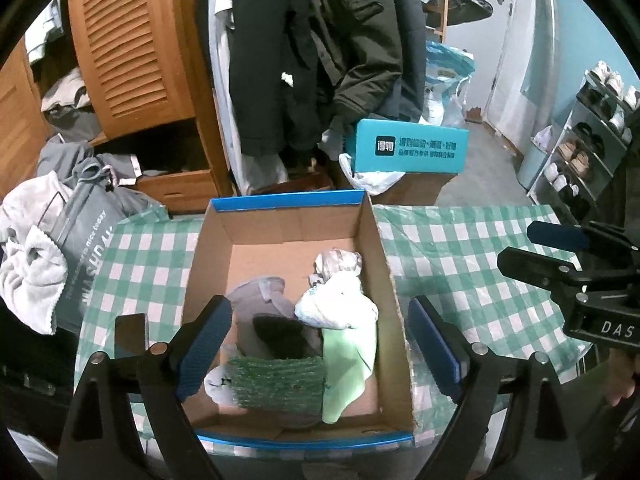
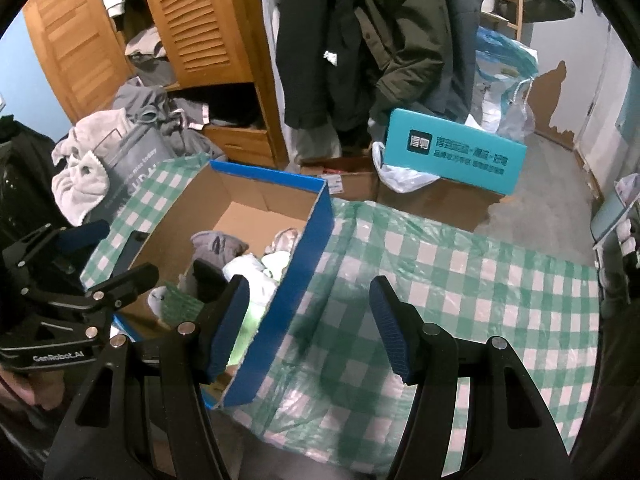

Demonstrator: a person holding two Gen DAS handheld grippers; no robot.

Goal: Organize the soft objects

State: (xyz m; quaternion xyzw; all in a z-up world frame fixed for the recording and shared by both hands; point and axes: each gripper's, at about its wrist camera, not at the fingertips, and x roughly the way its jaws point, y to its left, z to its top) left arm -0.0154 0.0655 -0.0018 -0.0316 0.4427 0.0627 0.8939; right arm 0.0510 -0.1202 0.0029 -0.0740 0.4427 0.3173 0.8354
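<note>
A blue-edged cardboard box (image 1: 372,240) sits on the green checked tablecloth (image 1: 460,256). Inside it lie a grey sock (image 1: 260,300), a white cloth (image 1: 340,304), a light green cloth (image 1: 348,364), a dark green striped sock (image 1: 280,380) and a small patterned bundle (image 1: 336,262). My left gripper (image 1: 320,344) is open and empty, its fingers straddling the box above the soft things. My right gripper (image 2: 310,324) is open and empty above the tablecloth (image 2: 460,280), just right of the box's blue wall (image 2: 296,276). The right gripper (image 1: 556,256) also shows at the right in the left wrist view.
A dark phone (image 1: 130,334) lies on the cloth left of the box. A grey bag (image 1: 80,240) with towels stands at the left. A teal box (image 1: 412,146) on cartons, hanging coats (image 1: 320,60), a wooden wardrobe (image 1: 128,40) and a shoe rack (image 1: 588,140) lie beyond the table.
</note>
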